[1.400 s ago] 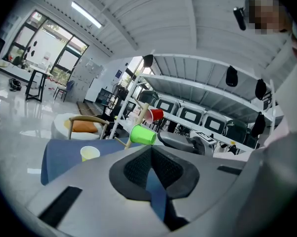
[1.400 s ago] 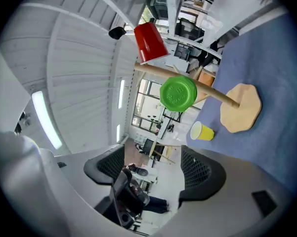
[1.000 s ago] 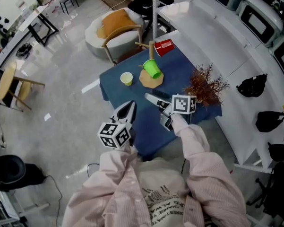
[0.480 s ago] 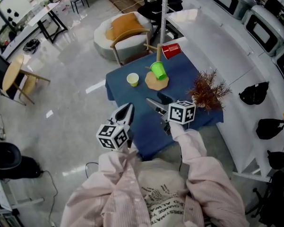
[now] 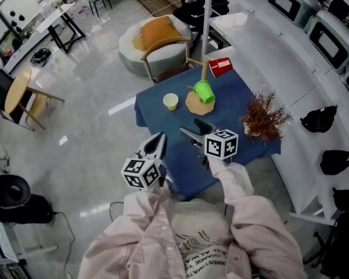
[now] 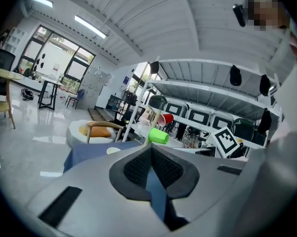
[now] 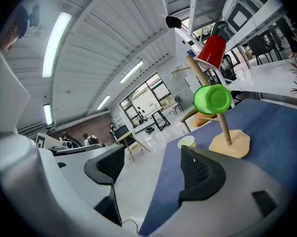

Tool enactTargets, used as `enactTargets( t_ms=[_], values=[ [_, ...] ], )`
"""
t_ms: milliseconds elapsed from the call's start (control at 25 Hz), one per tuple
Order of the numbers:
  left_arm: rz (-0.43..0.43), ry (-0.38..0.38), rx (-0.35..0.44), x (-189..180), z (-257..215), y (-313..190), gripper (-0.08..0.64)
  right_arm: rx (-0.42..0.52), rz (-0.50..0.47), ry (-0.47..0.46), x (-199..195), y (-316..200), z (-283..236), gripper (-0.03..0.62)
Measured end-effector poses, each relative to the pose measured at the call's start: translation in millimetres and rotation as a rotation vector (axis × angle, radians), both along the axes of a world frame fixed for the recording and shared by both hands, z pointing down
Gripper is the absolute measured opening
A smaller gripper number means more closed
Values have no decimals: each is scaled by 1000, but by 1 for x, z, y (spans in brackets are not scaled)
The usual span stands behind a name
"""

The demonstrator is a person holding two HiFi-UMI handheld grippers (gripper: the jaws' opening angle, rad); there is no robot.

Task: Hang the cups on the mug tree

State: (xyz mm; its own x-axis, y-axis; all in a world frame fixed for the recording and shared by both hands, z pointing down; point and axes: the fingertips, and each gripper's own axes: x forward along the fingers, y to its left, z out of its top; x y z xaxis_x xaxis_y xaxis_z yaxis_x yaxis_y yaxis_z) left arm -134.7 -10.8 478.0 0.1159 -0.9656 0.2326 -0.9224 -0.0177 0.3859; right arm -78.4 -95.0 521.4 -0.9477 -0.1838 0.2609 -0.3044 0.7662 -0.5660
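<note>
L gripper [image 5: 157, 142] at near edge of blue table [image 5: 159, 120], jaws together, nothing betw them. R gripper [image 5: 193, 129] over table, jaws apart, empty. Further on, yellow cup [image 5: 171, 101] stands on table just left of mug tree [image 5: 197, 103]; green cup [image 5: 204, 91] & red cup [image 5: 220, 67] hang on its pegs

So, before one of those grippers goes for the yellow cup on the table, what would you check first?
1. Yellow cup upright on the blue tablecloth, clear of other things: ok.
2. Right gripper open, nothing between its jaws: ok.
3. Left gripper ready to grasp: not ok, its jaws are together.
4. Green cup and red cup hanging on the mug tree: ok.
5. A free peg for a third cup: cannot tell.
</note>
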Motion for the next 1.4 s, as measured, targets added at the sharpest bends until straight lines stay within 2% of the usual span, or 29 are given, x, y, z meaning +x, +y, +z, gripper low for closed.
enactTargets(
  t_ms=[280,400,640,840,1160,1400],
  values=[
    [59,32,-47,-41,19,-1,-2,28,117,39,-32,-5,16,354],
    [106,49,-69,-62,27,-7,-2,53,223,67,-40,-15,24,354],
    [210,80,-110,-96,54,-22,-2,101,375,149,-58,-32,47,354],
    [292,96,-148,-117,71,-33,-2,112,458,202,-71,-44,65,354],
    [356,105,-166,-133,103,-61,-2,164,495,281,-86,-72,97,354],
    [370,128,-212,-125,133,-70,-2,190,431,320,-101,-82,128,354]
  ],
)
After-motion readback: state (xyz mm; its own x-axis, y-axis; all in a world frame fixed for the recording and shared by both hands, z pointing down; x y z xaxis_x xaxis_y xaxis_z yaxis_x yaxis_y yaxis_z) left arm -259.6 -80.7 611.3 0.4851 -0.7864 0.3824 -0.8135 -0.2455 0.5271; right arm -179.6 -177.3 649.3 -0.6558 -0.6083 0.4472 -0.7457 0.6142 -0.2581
